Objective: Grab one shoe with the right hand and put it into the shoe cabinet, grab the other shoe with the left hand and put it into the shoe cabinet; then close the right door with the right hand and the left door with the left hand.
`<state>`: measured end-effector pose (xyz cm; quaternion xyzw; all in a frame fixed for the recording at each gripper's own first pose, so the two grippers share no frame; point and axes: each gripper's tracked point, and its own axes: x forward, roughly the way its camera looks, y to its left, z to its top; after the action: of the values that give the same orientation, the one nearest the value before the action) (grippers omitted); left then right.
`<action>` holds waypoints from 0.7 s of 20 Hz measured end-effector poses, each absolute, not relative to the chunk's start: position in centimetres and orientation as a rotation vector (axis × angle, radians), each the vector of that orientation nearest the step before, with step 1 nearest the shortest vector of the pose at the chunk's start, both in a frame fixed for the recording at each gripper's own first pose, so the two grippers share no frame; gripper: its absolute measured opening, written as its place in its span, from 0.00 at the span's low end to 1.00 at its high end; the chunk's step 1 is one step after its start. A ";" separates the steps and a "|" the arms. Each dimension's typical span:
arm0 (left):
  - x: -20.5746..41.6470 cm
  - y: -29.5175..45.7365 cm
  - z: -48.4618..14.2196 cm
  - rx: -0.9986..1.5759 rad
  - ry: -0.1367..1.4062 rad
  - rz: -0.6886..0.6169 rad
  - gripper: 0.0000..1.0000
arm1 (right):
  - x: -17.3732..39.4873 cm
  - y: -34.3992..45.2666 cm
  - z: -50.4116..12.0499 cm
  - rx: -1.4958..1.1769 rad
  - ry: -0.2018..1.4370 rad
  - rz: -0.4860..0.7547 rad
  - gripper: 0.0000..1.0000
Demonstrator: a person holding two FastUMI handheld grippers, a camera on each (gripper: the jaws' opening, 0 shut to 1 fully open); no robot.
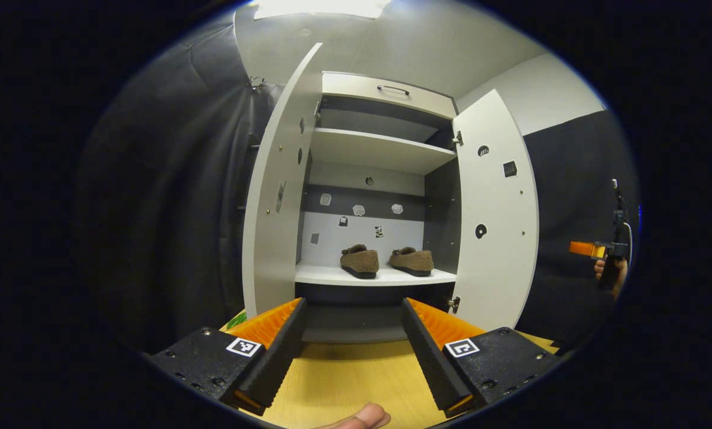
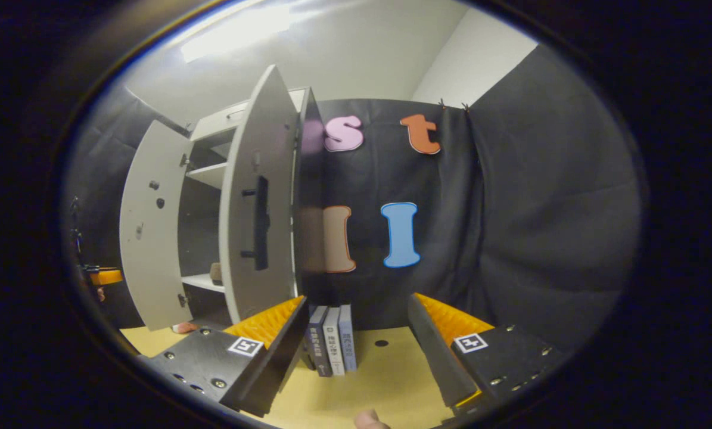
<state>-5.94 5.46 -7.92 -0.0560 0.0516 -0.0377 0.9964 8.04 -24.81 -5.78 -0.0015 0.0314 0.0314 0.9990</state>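
Two brown fleecy shoes, left shoe and right shoe, side by side on the lower shelf of the shoe cabinet, apart from each other, toes toward the back panel. Upper shelf bare. Left door and right door both swung wide open. In the right gripper view, right door seen from its outer face, with a dark handle; sliver of one shoe visible past its edge.

Left gripper well short of the cabinet, over the yellow table, fingers spread wide, holding nothing. Right gripper likewise spread wide and empty, facing the booth wall right of the cabinet, above a few upright books on the table. Same right gripper seen at the far right in the left gripper view, held by a hand.
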 end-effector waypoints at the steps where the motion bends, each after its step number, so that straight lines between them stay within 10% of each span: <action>1: -6.0 5.7 -8.0 -0.105 0.103 -0.072 0.96 | 9.0 -25.0 -5.4 0.012 0.077 0.080 1.00; 14: -6.4 6.1 -11.0 -0.108 0.160 -0.138 0.96 | 15.6 -16.3 -4.4 -0.020 0.144 0.159 1.00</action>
<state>-6.40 6.14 -10.96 -0.0539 0.0798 -0.0689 0.9930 15.64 -16.27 -4.37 -0.0098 0.0719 0.0793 0.9942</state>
